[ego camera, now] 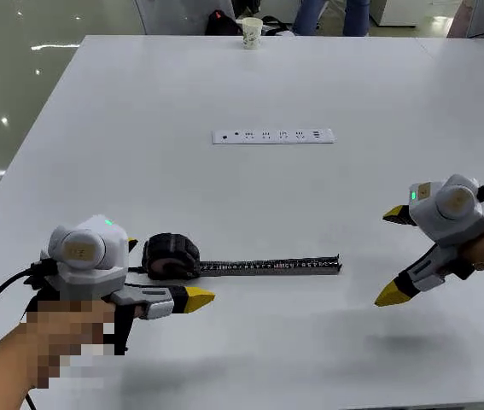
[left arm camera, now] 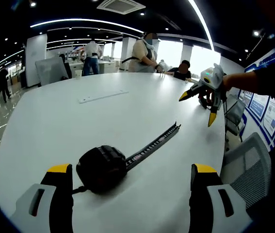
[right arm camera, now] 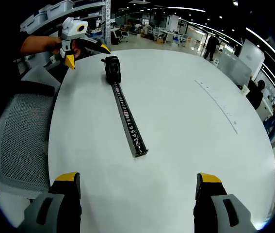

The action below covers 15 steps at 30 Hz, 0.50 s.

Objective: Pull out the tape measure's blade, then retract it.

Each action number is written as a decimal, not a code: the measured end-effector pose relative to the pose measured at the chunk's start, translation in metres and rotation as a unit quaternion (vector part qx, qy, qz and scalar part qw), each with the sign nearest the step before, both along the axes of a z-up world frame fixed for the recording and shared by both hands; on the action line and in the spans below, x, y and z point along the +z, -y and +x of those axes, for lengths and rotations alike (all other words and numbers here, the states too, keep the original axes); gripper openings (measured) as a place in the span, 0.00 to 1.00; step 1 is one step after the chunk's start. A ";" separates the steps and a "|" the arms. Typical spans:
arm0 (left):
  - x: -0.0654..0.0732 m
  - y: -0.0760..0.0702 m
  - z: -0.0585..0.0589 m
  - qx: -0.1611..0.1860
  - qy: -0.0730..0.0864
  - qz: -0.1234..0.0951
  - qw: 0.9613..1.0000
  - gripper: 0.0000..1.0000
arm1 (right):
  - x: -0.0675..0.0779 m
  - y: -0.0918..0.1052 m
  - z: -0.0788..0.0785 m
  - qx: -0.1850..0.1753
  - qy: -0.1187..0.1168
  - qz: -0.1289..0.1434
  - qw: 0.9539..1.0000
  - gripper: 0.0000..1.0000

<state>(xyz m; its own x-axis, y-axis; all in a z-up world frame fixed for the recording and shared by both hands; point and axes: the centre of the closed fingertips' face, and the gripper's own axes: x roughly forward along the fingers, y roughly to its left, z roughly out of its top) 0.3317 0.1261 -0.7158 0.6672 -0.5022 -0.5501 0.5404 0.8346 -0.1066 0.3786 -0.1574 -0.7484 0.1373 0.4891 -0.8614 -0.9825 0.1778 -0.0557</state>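
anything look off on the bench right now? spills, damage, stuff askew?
Nothing damaged or spilled. Only oddity: the tape measure lies on the table with its blade pulled out flat, while the left gripper and right gripper are both open, neither gripping it. The paper cup stands upright.

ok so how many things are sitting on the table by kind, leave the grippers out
tape measure: 1
socket strip: 1
paper cup: 1
total: 3
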 end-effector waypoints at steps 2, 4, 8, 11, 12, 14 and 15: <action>-0.001 0.000 0.004 0.008 0.002 0.004 1.000 0.99 | -0.002 -0.002 0.001 0.007 0.000 -0.006 1.000 0.99; -0.001 0.000 0.009 0.022 0.000 -0.001 1.000 0.99 | -0.005 -0.006 0.004 0.011 -0.003 -0.008 1.000 0.99; -0.003 -0.002 0.018 0.050 -0.001 0.002 0.999 0.99 | -0.011 -0.011 0.006 0.030 -0.009 -0.021 0.999 0.99; -0.006 -0.005 0.026 0.065 -0.002 0.003 0.998 0.99 | -0.012 -0.015 0.009 0.044 -0.010 -0.028 0.999 0.99; -0.008 -0.006 0.028 0.071 -0.002 0.005 0.997 0.99 | -0.013 -0.016 0.010 0.047 -0.011 -0.029 0.998 0.99; -0.013 -0.007 0.031 0.075 -0.003 0.011 0.997 0.99 | -0.013 -0.019 0.013 0.054 -0.011 -0.032 0.998 0.99; -0.013 -0.007 0.033 0.081 0.001 0.009 0.997 0.99 | -0.014 -0.021 0.014 0.059 -0.011 -0.033 0.998 0.99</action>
